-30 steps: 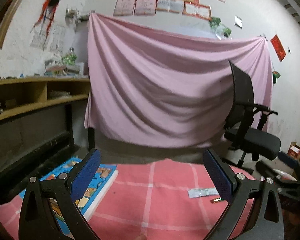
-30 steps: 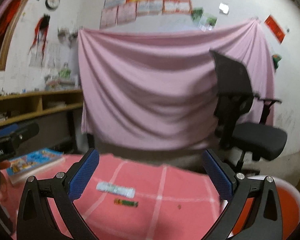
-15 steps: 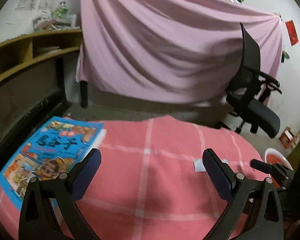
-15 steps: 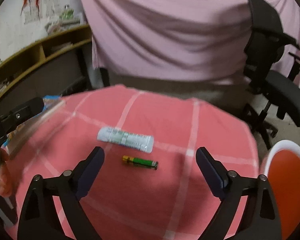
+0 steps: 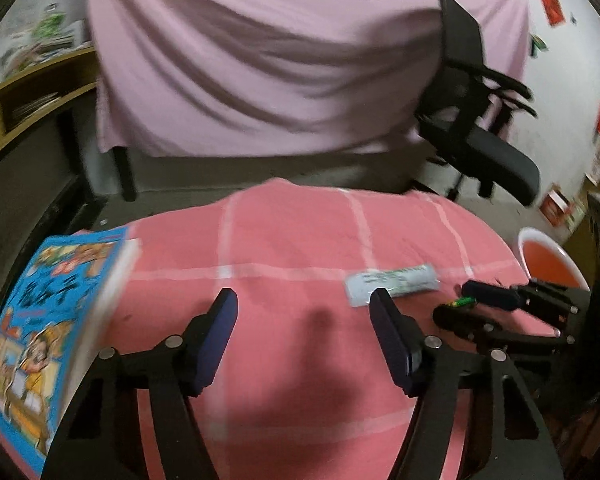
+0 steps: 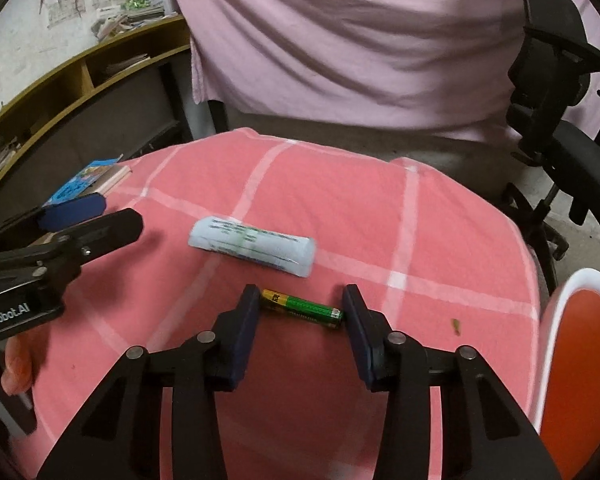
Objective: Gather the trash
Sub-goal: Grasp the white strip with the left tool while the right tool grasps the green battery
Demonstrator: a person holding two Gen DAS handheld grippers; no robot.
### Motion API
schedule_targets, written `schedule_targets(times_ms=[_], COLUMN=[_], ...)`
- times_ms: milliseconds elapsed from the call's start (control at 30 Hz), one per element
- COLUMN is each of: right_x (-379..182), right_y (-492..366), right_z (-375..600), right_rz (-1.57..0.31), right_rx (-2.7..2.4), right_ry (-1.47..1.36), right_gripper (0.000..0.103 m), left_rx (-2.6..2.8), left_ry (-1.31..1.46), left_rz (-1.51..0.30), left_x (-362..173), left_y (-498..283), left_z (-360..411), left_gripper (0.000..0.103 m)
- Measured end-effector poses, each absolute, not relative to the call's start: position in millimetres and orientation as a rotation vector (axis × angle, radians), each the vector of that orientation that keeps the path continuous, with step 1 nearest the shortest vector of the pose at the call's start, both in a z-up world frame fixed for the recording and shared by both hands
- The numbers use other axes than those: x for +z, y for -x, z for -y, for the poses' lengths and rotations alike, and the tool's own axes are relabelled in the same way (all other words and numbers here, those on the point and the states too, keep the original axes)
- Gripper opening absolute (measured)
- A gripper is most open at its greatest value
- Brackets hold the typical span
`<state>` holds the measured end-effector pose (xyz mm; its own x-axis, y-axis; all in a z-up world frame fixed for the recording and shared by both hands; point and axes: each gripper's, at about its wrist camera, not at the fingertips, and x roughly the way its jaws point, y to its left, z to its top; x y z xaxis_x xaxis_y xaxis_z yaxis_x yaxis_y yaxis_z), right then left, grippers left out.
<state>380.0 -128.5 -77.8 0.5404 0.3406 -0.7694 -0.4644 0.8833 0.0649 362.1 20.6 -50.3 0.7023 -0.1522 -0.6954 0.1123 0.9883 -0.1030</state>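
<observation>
A green and gold battery (image 6: 302, 309) lies on the pink checked cloth (image 6: 340, 216). My right gripper (image 6: 302, 308) is open, low over the cloth, with one finger at each end of the battery. A pale blue wrapper (image 6: 252, 246) lies just beyond the battery. In the left wrist view my left gripper (image 5: 304, 308) is open and empty over the cloth, and the wrapper (image 5: 392, 282) lies by its right fingertip. The battery (image 5: 464, 301) shows there between the right gripper's fingers (image 5: 488, 295).
A blue picture book (image 5: 48, 320) lies at the cloth's left edge. An orange bin with a white rim (image 6: 580, 360) stands off the table's right side. A black office chair (image 6: 560, 128) and a pink hanging sheet (image 6: 340, 32) stand behind. Wooden shelves (image 6: 80, 76) run along the left.
Both grippers have tilted down and come closer to the table. The right gripper has narrowed and dropped around the battery. The left gripper has also narrowed.
</observation>
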Motion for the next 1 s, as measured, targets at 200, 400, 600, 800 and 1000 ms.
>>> schedule_targets(times_ms=[200,400,600,800,1000], right_x=[-77.3,-74.7,-74.0,-73.2,-73.0], right_y=[-391.1,-393.2,-393.6,-390.1,-389.3], right_z=[166.4,173.9,187.1,191.6,196.8], right_rz=[-0.897,-0.896,-0.893,-0.886,-0.885], right_rx=[0.469,0.474,0.465,0.457,0.455], right_ry=[0.024,-0.002,-0.029,-0.028,-0.032], right_gripper=[0.04,0.04,0.04,0.04,0.04], left_rx=[-0.247,-0.367,-0.413,-0.441,-0.433], left_ry=[-0.051,-0.156,-0.219,-0.344,-0.374], left_rz=[-0.825,-0.866,-0.92,-0.896,-0.889], left_x=[-55.8,-61.9,-72.0,-75.5,-82.0], left_y=[-381.0,-401.4,-411.4,-397.4,-389.7], left_z=[6.9,27.6,41.0,60.2,67.3], left_gripper=[0.062,0.062,0.05,0.023,0.021])
